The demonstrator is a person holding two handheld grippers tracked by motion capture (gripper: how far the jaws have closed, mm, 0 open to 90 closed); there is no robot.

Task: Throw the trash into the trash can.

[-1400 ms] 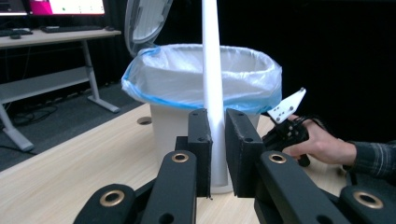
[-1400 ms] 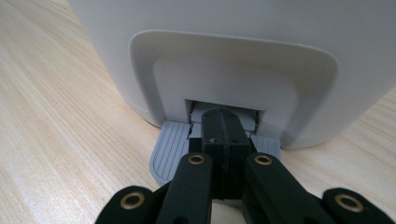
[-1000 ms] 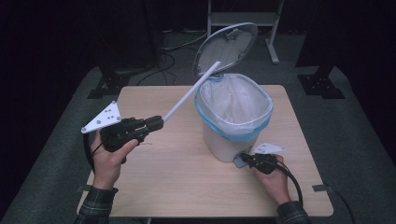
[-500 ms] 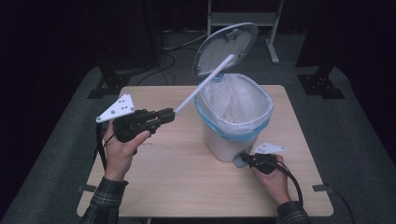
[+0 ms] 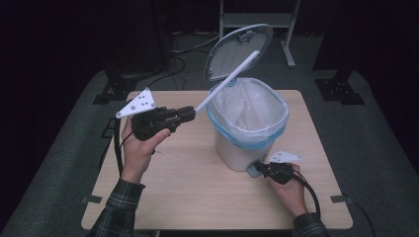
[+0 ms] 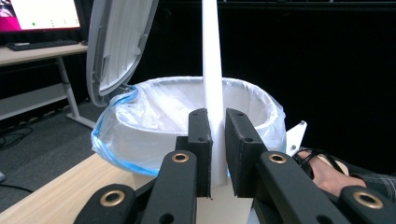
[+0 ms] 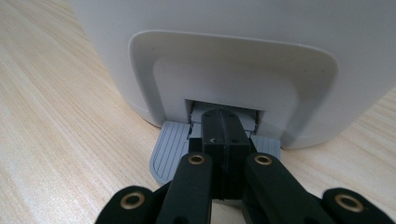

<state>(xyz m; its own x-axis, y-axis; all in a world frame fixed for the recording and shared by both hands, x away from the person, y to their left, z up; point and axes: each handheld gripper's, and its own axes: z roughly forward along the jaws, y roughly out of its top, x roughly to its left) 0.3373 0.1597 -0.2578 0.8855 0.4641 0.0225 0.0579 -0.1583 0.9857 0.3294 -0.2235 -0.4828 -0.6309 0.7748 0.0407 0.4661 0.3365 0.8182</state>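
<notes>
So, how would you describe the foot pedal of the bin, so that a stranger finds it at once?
Start at the white bin with the blue-edged bag on the wooden table. Go down its front wall to the arched recess at the base. The pedal is the flat grey ribbed plate jutting out there, under the shut right gripper.

table lit from above, dark surroundings, close views slightly soft

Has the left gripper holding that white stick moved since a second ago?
Yes. In the high view the left gripper, shut on the white stick, has moved up the picture and rightward, closer to the bin, which stays put.
</notes>
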